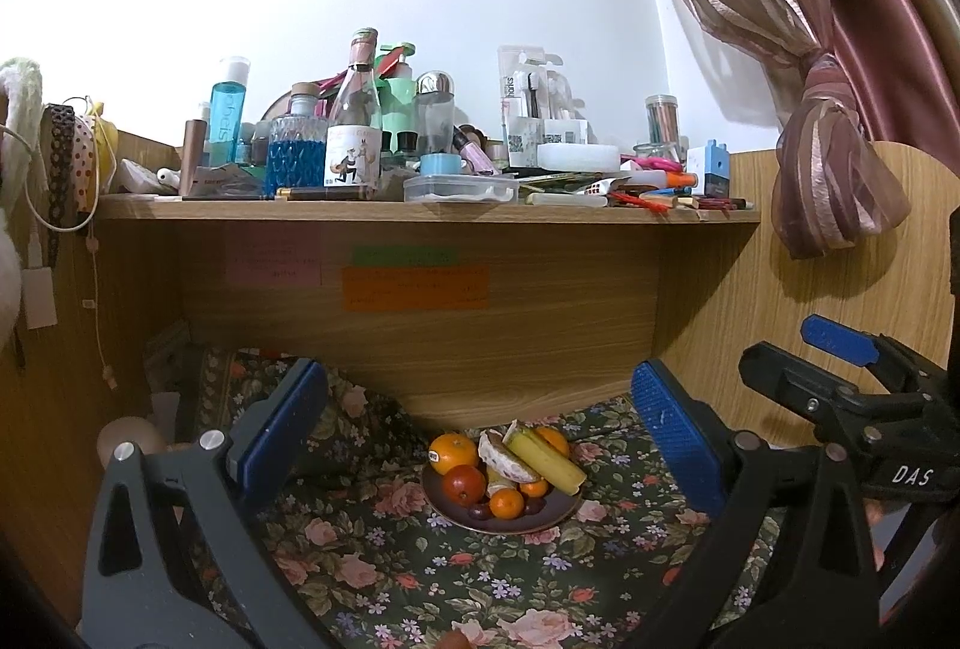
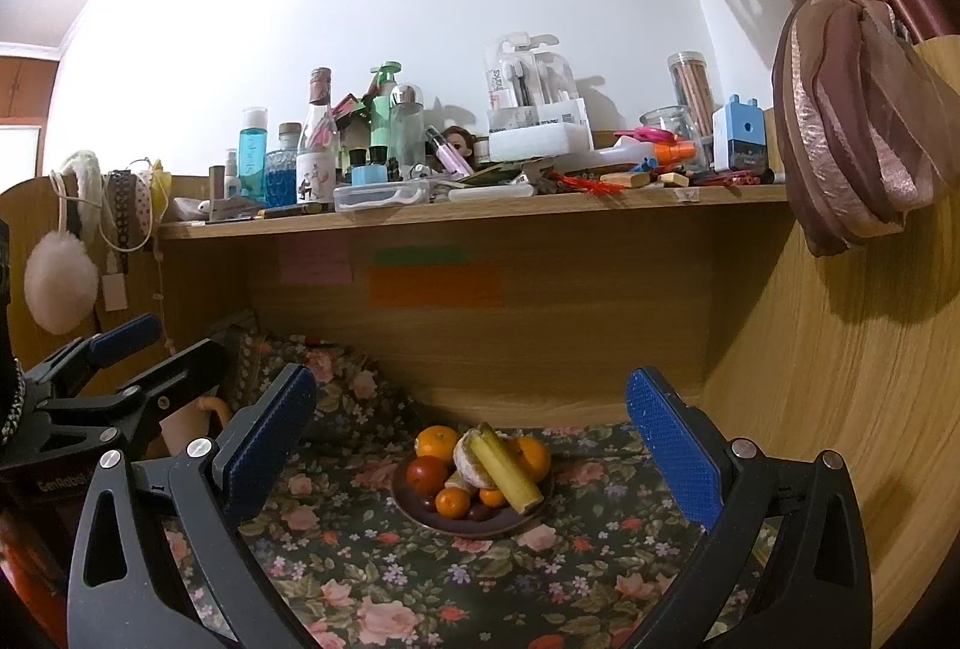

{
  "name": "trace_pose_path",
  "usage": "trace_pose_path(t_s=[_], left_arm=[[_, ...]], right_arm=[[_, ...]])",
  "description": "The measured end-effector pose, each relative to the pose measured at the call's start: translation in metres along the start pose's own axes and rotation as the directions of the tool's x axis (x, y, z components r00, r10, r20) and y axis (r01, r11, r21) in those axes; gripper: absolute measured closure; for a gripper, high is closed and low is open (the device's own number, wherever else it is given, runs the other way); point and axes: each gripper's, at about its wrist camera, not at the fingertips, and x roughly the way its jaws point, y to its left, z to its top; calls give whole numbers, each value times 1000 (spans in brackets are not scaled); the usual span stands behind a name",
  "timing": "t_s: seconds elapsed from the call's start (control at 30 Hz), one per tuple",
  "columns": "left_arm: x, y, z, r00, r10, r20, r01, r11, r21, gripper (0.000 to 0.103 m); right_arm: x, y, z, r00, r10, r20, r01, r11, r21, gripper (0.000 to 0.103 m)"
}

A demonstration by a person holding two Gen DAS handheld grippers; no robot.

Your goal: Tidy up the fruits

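Fruit sits heaped on a dark round plate on the floral cloth, tucked close under the wooden back panel of the desk. Across the top of the pile lies a banana, pale yellow-green, slanting from far left to near right; I'd judge it soft-skinned and easily bruised, best pinched across its middle with a gentle squeeze. Beside it, a partly peeled citrus shows white pith, likely squashy and loose in its skin, so a light hold low on the body looks safest. Oranges ring the heap: one at the far left, one at the far right, and a small one at the near edge. These are firm but round, and apt to roll out of flat pads unless taken square across the widest part. A red fruit rests at the left rim, smooth and probably slippery. Small dark fruits lie low by the near rim, too small to name. Everything already rests on the one plate, which would fit a heap waiting to be sorted or one just gathered. Left gripper hangs with jaws spread wide, nothing between them; right gripper likewise gapes empty, both framing the plate from the near side. Above, a cluttered shelf carries bottles and stationery.
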Motion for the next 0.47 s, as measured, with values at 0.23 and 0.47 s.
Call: trace_pose_path(t_s=[0.23,0.47], left_arm=[[3,3,-2,1000,-11,-7,11,1000,0,0],[6,5,-4,1000,-15,-15,15,1000,-5,0]], right_arm=[[2,1,0,1000,-1,-5,1,1000,1,0],[8,5,-2,1000,4,-13,-4,1000,1,0]])
